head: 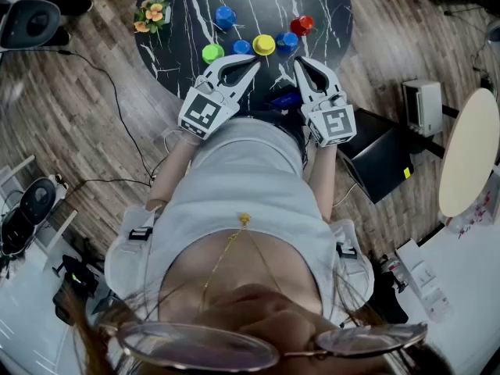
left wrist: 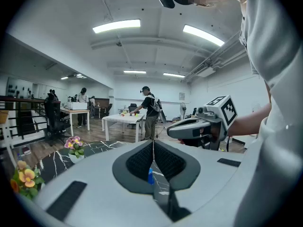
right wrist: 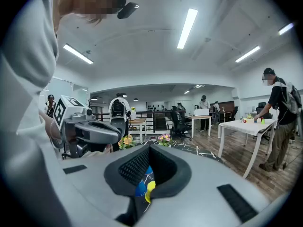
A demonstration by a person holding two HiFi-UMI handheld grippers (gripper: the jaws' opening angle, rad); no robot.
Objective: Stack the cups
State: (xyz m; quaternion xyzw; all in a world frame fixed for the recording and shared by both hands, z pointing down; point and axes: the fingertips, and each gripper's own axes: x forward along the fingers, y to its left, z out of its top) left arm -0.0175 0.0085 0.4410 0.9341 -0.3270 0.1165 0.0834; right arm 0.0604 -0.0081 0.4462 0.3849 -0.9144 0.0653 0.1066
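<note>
Nothing has been picked up yet. The left gripper (head: pixel 251 63) has its fingers pressed together on nothing, and so does the right gripper (head: pixel 300 62). Both are held up just at the near edge of the dark marbled surface (head: pixel 180 6), tips pointing away from the person toward the cups.

All the cups sit loose on that surface, none stacked. A row runs across right in front of the tips: green cup (head: pixel 212 52), a small blue cup (head: pixel 242 47), yellow cup (head: pixel 264 44), another blue cup (head: pixel 287 41), then the red cup (head: pixel 301 25) a bit further back on the right. One more blue one (head: pixel 225 16) sits well apart at the far side, near the flower pot (head: pixel 151 14).

What matters for the next move is that the row lies ahead of and below both grippers. The yellow cup is just past the left tips, and the second blue cup is just past the right tips. The right gripper view peeks at blue and yellow through the notch behind its closed tips. The cups look like they're standing with the long axis vertical, though from straight above I honestly can't tell mouths up or down. Either hand would have to spread its fingers before dropping onto a rim.
</note>
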